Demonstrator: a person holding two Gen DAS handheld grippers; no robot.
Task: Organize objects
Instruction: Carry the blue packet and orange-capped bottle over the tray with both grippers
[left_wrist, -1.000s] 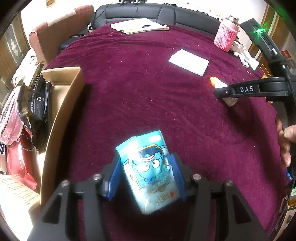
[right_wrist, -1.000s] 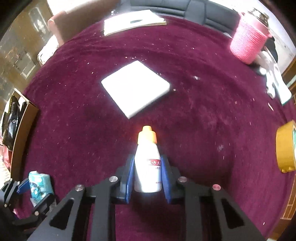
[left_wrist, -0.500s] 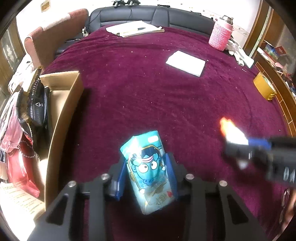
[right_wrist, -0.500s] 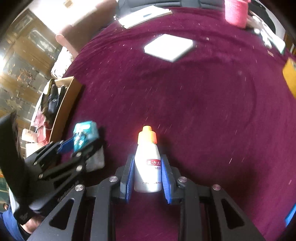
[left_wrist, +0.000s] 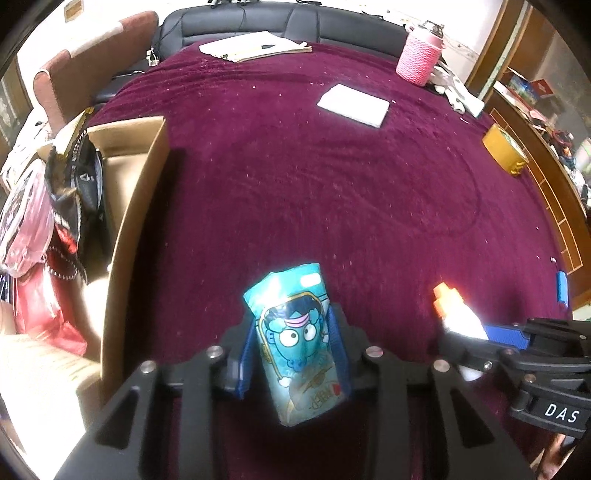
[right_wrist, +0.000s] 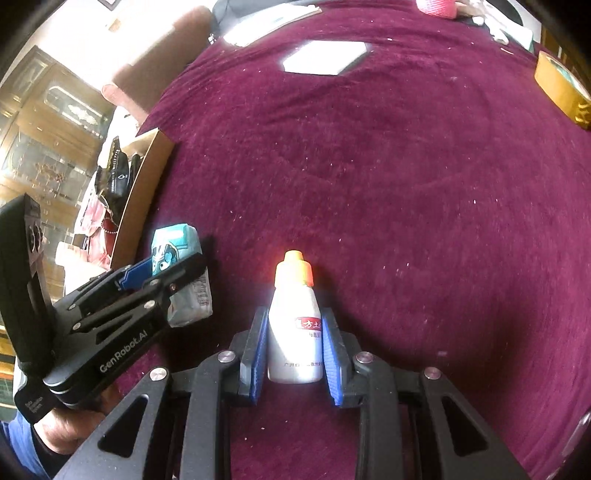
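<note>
Left gripper: clamped on the blue packet.
Right gripper: clamped on the white bottle.
Box: left of both.

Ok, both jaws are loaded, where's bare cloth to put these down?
The widest bare cloth lies mid-table, between the cardboard box, the white pad and the yellow tape roll. The box itself is crowded with bags. The tissue pack and glue bottle are held side by side.
</note>
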